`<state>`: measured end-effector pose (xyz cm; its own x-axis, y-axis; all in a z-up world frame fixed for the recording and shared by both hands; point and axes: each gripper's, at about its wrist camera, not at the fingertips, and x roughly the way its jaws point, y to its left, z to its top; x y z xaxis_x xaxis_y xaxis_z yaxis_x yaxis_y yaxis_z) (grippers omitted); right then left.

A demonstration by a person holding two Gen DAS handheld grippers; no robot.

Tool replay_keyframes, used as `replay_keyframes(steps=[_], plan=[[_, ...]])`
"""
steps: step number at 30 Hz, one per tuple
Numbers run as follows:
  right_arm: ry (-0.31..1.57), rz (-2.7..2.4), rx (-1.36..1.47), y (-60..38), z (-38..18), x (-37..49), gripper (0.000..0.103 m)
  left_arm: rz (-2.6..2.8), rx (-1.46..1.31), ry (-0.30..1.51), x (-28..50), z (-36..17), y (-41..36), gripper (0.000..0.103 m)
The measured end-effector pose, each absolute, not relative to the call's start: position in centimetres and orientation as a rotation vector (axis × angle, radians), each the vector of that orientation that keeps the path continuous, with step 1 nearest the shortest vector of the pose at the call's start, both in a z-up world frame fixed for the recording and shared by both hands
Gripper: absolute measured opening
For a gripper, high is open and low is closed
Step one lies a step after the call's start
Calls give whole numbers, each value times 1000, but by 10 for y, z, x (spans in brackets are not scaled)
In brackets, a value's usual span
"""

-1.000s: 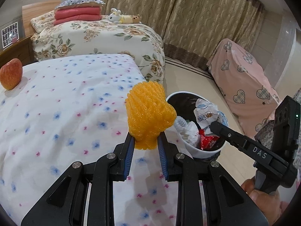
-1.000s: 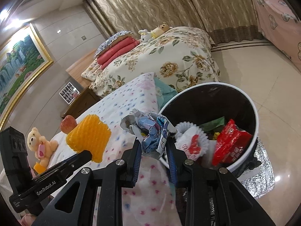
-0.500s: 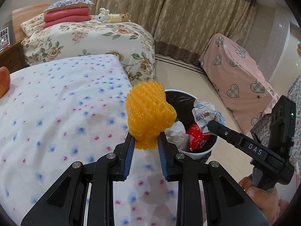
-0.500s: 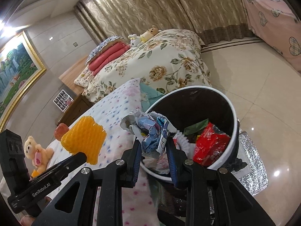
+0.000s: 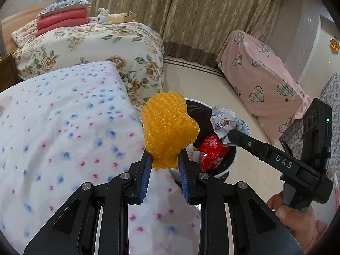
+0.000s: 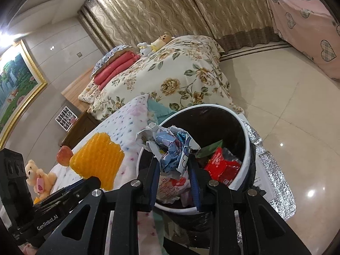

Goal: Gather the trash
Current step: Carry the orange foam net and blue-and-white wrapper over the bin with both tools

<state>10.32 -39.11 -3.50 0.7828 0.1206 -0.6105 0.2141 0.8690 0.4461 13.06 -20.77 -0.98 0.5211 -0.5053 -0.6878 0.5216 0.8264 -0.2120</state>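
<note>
My left gripper [image 5: 164, 159] is shut on an orange foam fruit net [image 5: 169, 127], held above the bed's edge just left of the trash bin [image 5: 230, 163]. The net also shows in the right wrist view [image 6: 97, 159]. My right gripper [image 6: 173, 165] is shut on a crumpled paper wrapper [image 6: 172, 146] and holds it over the near rim of the white bin with a black liner [image 6: 244, 131]. The wrapper also shows in the left wrist view [image 5: 225, 123], over the bin. A red packet [image 6: 221, 165] and other trash lie inside the bin.
The bin stands on the tiled floor [image 6: 276, 97] beside the dotted white bed [image 5: 53, 127]. An apple [image 6: 64, 155] and a teddy bear [image 6: 39, 176] lie on that bed. A floral bed [image 5: 89, 42] is behind, pink-covered furniture [image 5: 259, 78] to the right.
Both grippers have moved closer to the bin while keeping their loads. The wrapper now hangs over the bin's near rim and the foam net is nearer the bed's edge.
</note>
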Motion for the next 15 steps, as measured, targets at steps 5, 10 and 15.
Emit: replay_keyframes(steps=[5, 10, 15], plan=[[683, -64, 532, -400, -36, 106, 26, -630, 36, 823, 134, -9, -219, 24], [686, -69, 529, -406, -36, 111, 27, -645, 53, 834, 137, -11, -232, 24], [693, -70, 532, -411, -37, 116, 27, -654, 64, 848, 139, -13, -240, 24]])
